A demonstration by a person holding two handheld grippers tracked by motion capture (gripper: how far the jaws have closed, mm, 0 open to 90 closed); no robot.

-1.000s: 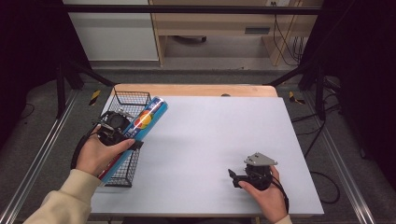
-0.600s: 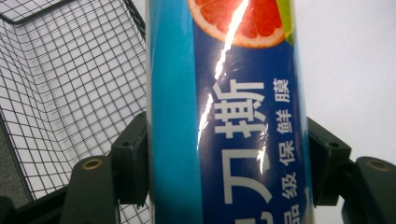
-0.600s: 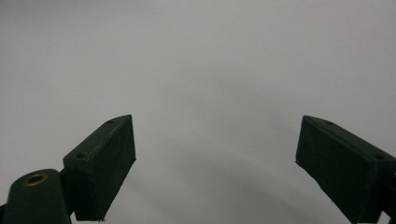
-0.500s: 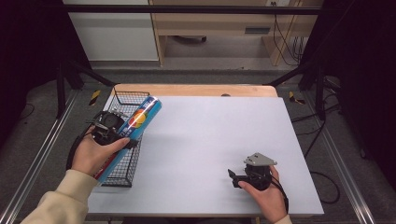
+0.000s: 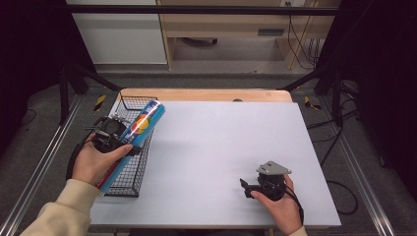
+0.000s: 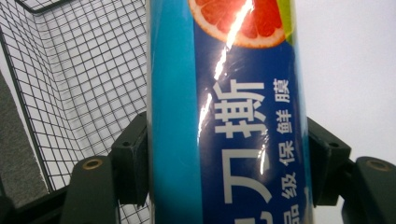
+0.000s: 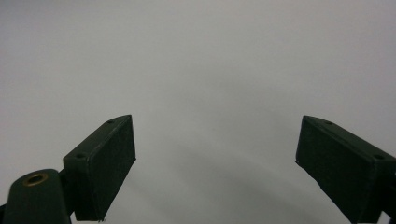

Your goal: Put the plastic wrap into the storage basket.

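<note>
- Step in hand, as I judge it: carrying the cling-film box point(image 5: 140, 127) to the wire basket point(image 5: 129, 162) at the left edge of the high view. The box is not yet inside; it hangs tilted over the basket, upper end toward the basket's far rim, lower end hidden behind my left hand point(image 5: 93, 162).
- My left gripper point(image 5: 110, 136) is clamped on the box; in the left gripper view both black jaws press flat on its two long sides, mid-length of what I can see.
- My right gripper point(image 5: 258, 187) rests on the table point(image 5: 221, 147), lower right of the high view, idle. In the right gripper view its jaws stand wide apart with nothing between them.
- Next move, my estimate: level the box along the basket's long axis, lower it between the walls, then let the jaws part. The box looks about as long as the basket, so a skewed end could catch on the rim.
- Materials: box is long and square-sectioned, glossy cardboard in light blue and dark blue, white Chinese characters, a grapefruit slice point(image 6: 243, 21) printed near the top; strong glare streak.
- Basket: thin black wire, fine square mesh, rectangular, open top.
- Table: matte pale grey sheet, wood strip at the far edge.
</note>
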